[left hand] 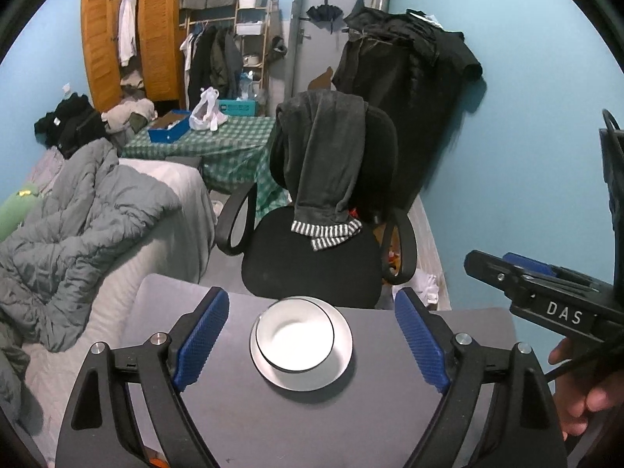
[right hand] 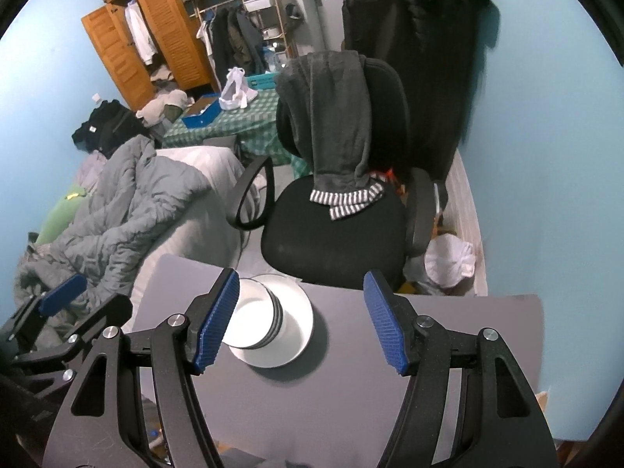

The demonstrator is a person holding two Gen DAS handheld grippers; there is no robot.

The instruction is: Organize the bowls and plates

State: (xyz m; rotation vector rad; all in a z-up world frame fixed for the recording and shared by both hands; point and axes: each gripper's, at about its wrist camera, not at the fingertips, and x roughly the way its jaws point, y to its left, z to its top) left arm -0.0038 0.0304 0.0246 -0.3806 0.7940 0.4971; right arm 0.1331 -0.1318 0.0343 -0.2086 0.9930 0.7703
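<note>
White enamel-look bowls (left hand: 295,335) with thin dark rims, nested in a stack on a white plate (left hand: 335,366), near the far edge of a grey tabletop (left hand: 273,421). From the right wrist view, several dark rims visible down the side of the stack (right hand: 273,321), with the plate (right hand: 296,323) showing beyond and beneath it.

Left hand-held gripper (left hand: 308,345) raised above the tabletop, blue ribbed pads (left hand: 202,341) spread wide to either side of the bowls, touching nothing, holding nothing. Seen again at the left margin of the right wrist view (right hand: 62,292), one blue pad and black frame only.

Right hand-held gripper (right hand: 300,321) likewise up off the tabletop, jaws parted with a clear gap, nothing between the pads (right hand: 216,321); left pad overlapping the bowl stack in the frame, though contact cannot be told. Black body marked "DAS" (left hand: 546,292) at the right edge of the left wrist view, with a hand (left hand: 585,390) wrapped around its grip below.

Beyond the tabletop: black office chair (left hand: 312,257) with a dark grey garment with striped cuffs (left hand: 327,163) draped over its back. Left of that, a bed with a rumpled grey duvet (left hand: 78,226). Further back, a green checked cloth (left hand: 218,144) carrying a blue box, a wooden louvred wardrobe (left hand: 132,39), and blue walls.
</note>
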